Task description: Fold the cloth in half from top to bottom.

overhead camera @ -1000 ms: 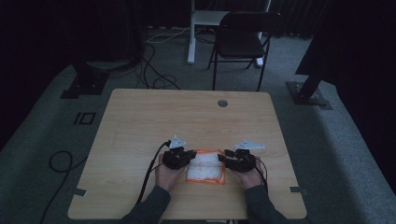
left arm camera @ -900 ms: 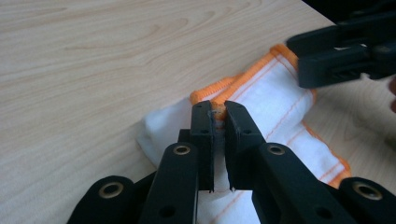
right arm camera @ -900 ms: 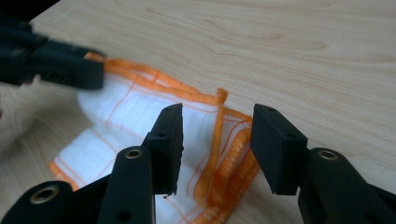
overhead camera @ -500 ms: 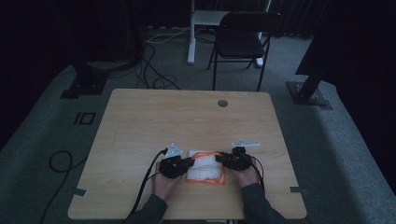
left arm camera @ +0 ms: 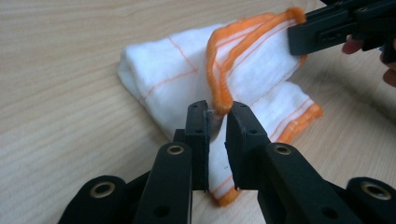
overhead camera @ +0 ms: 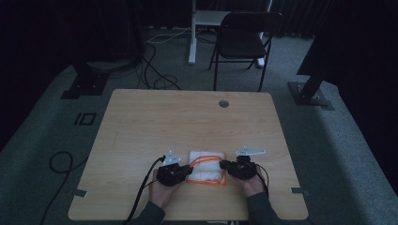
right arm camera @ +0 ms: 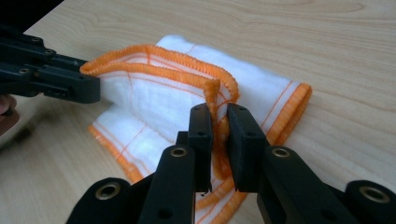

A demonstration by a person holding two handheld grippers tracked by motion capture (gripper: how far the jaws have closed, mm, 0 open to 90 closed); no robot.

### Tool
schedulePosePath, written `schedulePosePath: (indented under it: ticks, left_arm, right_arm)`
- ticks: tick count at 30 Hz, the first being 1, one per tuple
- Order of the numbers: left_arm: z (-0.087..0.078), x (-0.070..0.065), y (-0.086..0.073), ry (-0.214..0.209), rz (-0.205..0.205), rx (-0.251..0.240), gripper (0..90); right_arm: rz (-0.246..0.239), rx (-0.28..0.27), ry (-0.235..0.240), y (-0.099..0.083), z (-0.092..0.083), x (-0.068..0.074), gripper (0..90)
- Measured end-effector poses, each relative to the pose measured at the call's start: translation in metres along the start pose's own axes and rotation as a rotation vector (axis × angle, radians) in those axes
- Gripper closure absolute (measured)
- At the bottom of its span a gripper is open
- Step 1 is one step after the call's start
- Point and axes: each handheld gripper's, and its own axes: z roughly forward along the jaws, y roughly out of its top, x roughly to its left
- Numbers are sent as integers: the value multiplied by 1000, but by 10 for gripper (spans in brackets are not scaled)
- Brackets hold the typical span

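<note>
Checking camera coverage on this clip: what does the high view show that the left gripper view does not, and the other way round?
High view: the whole table, the chair behind it, floor cables, and both forearms coming in from below.

Left gripper view: the left gripper up close, its jaws pinching the cloth's orange hem, with that hem lifted off the folded layers; the thin orange lines across the white weave.

Both: the white cloth with its orange border, held at one side by the left gripper and at the other by the right gripper, lying on the wooden table.

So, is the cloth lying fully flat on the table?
No, the cloth has its orange edge lifted, pinched by the right gripper and left gripper.
</note>
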Motion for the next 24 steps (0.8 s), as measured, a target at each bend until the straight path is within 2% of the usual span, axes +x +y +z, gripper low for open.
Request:
schedulePosePath:
  ticks: [3, 7, 10, 13, 14, 19, 24]
  left_arm:
    - [-1, 1, -3, 4, -3, 8, 800]
    - [0, 2, -7, 9, 4, 24, 800]
    - [0, 3, -9, 14, -1, 30, 800]
    - [1, 3, -9, 16, 0, 29, 800]
    - [1, 3, -9, 16, 0, 29, 800]
    - [2, 2, -7, 18, 9, 29, 800]
    - [3, 2, -8, 19, 15, 41, 801]
  right_arm:
    - [-9, 0, 9, -3, -4, 1, 795]
    - [-13, -30, 22, -6, -11, 1, 692]
    - [-15, -59, 30, -3, -16, 0, 658]
    - [-5, -71, 36, 0, -16, -3, 580]
    - [-5, -71, 36, 0, -16, -3, 580]
    - [48, -64, 100, 9, -1, -15, 474]
    - [50, -36, 116, 15, 11, -19, 475]
